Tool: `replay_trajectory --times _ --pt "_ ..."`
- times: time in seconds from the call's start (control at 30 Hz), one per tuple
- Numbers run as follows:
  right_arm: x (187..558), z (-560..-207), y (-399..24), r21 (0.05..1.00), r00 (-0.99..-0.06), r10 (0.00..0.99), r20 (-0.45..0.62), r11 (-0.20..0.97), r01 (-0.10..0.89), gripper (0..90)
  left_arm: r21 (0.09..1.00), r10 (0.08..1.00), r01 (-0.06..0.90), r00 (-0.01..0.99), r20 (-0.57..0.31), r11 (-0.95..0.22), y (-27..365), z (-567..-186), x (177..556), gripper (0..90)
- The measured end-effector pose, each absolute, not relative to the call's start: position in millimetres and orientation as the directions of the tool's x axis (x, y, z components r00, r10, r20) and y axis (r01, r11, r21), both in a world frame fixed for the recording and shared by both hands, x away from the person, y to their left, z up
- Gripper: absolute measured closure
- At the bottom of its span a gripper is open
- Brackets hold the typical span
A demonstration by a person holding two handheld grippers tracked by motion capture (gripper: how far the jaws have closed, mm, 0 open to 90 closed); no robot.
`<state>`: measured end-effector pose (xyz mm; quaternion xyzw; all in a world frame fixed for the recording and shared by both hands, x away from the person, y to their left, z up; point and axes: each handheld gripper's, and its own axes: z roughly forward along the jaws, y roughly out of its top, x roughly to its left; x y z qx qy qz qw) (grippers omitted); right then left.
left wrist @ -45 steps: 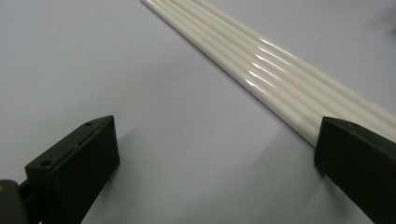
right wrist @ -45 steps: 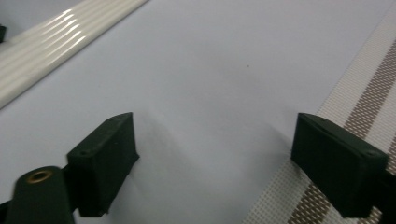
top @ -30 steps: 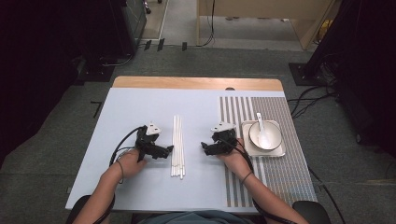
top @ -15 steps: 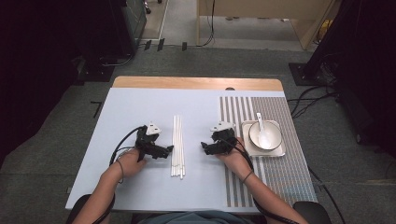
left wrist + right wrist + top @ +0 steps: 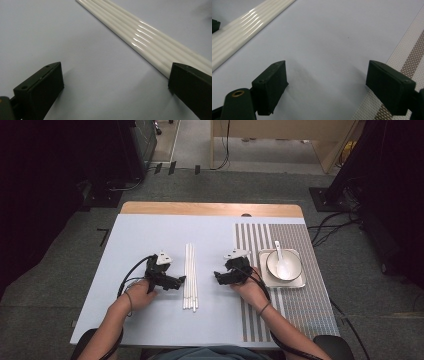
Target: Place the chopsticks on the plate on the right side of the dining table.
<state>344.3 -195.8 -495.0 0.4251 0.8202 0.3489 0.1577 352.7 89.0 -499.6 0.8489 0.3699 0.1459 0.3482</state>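
Both jaws wide open, empty. My left gripper (image 5: 181,280) sits beside the white rods (image 5: 190,275): glossy, stiff, likely slippery, so I'd pinch one mid-length.

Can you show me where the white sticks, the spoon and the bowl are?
white sticks (image 5: 190,275), high view, middle of the bundle.
spoon (image 5: 280,258), high view, on its handle.
bowl (image 5: 272,265), high view, left inner wall.

Five white rods (image 5: 190,276) are lying side by side in one row on the desk (image 5: 150,235), counted from the five gloss streaks in the left gripper view. One bowl (image 5: 283,265), one spoon (image 5: 280,259) and one tray (image 5: 296,282) are sitting on one striped mat (image 5: 295,305). Two tools are showing, left (image 5: 181,280) and right (image 5: 217,276).
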Motion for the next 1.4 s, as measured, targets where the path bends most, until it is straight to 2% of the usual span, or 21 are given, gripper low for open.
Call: replay_trajectory --times 1.4 --pt "337.0 -492.5 -155.8 0.718 -0.627 0.775 0.073 0.396 0.573 22.5 0.7 0.73 0.526 0.683 -0.009 -0.483 89.0 -499.8 352.4 0.0"
